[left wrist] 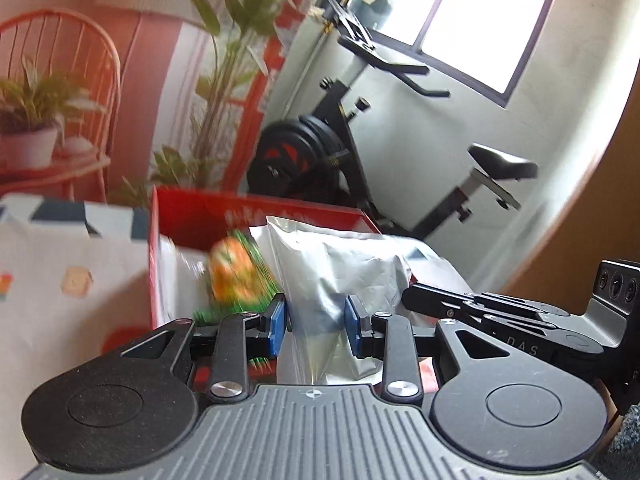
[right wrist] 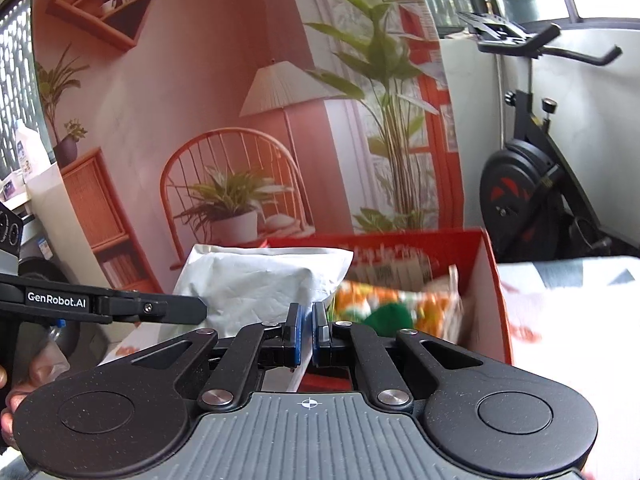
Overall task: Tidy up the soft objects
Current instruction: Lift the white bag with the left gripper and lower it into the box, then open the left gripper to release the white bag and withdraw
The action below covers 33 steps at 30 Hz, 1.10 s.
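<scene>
A silvery-white plastic pouch [left wrist: 340,272] hangs in front of the red box [left wrist: 256,216]. My left gripper [left wrist: 316,320] is shut on it, with a blue pad pressing each side. In the right wrist view the same pouch [right wrist: 256,280] fills the middle. My right gripper [right wrist: 308,328] is shut, and a thin flap of the pouch seems pinched between its pads. An orange, white and green soft packet [left wrist: 232,272] lies blurred inside the box, beside the pouch. It shows again as the packet [right wrist: 400,308] in the red box [right wrist: 488,280]. The right gripper [left wrist: 408,296] reaches the pouch's right edge.
A white patterned cloth [left wrist: 60,280] lies left of the box, and the same cloth [right wrist: 580,320] shows on the right. A black exercise bike [left wrist: 320,152] stands behind. A printed room backdrop [right wrist: 240,120] covers the wall. A hand [right wrist: 12,400] holds the left gripper.
</scene>
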Each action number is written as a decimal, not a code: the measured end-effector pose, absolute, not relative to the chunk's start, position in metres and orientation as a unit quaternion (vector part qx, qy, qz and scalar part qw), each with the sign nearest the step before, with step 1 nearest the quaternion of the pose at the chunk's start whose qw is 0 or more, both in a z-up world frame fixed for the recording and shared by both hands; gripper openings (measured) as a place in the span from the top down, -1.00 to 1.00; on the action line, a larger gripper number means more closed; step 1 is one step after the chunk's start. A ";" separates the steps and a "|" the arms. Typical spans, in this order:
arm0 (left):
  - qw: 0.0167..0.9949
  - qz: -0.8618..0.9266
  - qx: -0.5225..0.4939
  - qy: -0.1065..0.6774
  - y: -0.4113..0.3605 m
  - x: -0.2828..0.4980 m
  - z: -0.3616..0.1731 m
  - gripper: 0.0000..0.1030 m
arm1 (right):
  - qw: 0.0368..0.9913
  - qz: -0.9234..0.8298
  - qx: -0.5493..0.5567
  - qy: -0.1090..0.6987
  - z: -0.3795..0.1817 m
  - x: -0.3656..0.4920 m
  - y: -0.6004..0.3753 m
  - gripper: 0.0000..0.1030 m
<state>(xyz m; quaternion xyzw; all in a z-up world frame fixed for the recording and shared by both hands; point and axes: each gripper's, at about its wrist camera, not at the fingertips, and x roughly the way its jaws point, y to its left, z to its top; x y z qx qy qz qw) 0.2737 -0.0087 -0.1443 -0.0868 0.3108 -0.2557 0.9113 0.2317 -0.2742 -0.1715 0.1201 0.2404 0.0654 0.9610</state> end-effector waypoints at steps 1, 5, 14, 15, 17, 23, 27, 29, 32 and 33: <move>0.913 -0.252 -0.084 0.308 -0.009 0.281 -0.140 0.36 | 0.961 0.066 0.118 0.240 -0.169 0.242 -0.275 0.91; 0.919 -0.241 -0.075 0.301 -0.009 0.308 -0.129 0.36 | 0.962 0.064 0.111 0.241 -0.165 0.280 -0.275 0.91; 0.917 -0.221 -0.054 0.329 -0.008 0.358 -0.151 0.37 | 0.955 0.067 0.085 0.277 -0.193 0.338 -0.268 1.00; 0.914 -0.224 -0.052 0.333 -0.011 0.360 -0.155 0.37 | 0.954 0.067 0.080 0.281 -0.197 0.343 -0.267 1.00; 0.910 -0.224 -0.046 0.346 -0.016 0.366 -0.165 0.37 | 0.951 0.067 0.072 0.293 -0.203 0.349 -0.264 1.00; 0.909 -0.210 -0.038 0.357 -0.015 0.369 -0.179 0.37 | 0.950 0.058 0.064 0.301 -0.211 0.345 -0.263 0.99; 0.916 -0.199 -0.035 0.347 -0.008 0.359 -0.172 0.31 | 0.953 0.037 0.056 0.295 -0.208 0.331 -0.270 0.81; 0.920 -0.194 -0.029 0.339 -0.006 0.348 -0.166 0.06 | 0.957 0.024 0.055 0.285 -0.204 0.320 -0.274 0.60; 0.930 -0.182 -0.014 0.320 0.000 0.328 -0.157 -0.34 | 0.960 0.004 0.045 0.277 -0.201 0.302 -0.280 0.07; 0.931 -0.180 -0.010 0.317 0.002 0.322 -0.155 -0.51 | 0.961 -0.002 0.042 0.273 -0.200 0.295 -0.281 -0.18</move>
